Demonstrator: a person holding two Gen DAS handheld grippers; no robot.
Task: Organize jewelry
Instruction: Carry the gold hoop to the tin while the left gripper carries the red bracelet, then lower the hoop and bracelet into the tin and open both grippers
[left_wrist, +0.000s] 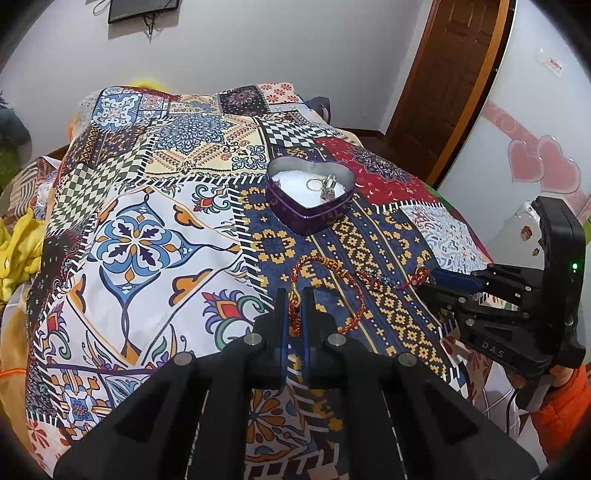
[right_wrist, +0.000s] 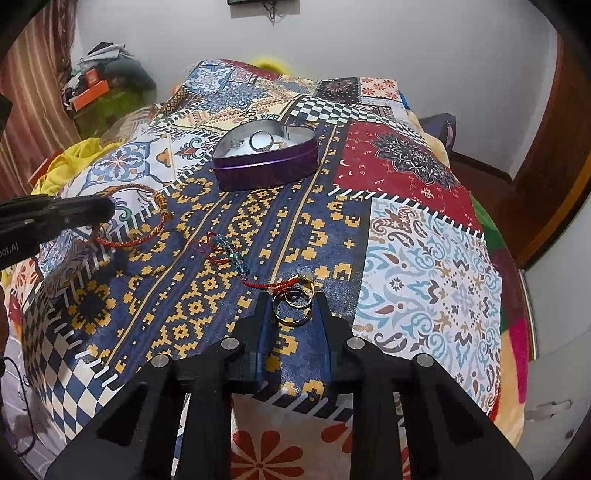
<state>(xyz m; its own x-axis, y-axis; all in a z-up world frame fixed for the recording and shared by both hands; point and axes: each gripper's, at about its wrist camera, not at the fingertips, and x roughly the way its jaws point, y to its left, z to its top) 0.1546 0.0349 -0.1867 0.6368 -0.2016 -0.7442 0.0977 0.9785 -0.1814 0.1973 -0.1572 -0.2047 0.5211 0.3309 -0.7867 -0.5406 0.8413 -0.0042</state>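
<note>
Left gripper (left_wrist: 294, 295): jaws pressed nearly together, pinching the red and gold braided cord bracelet (left_wrist: 332, 266), lying on the patchwork printed bedspread (left_wrist: 147, 206). Right gripper (right_wrist: 291, 301): jaws a little apart, flanking two gold metal rings (right_wrist: 292, 304); contact with the pads unclear. Red thread bracelet with blue-green beads (right_wrist: 231, 254) just ahead. Purple heart-shaped tin (right_wrist: 266, 162) farther back, open, already holding rings, bare cloth around it.

Patchwork bedspread (left_wrist: 155, 206), wooden door (left_wrist: 450, 74)
</note>
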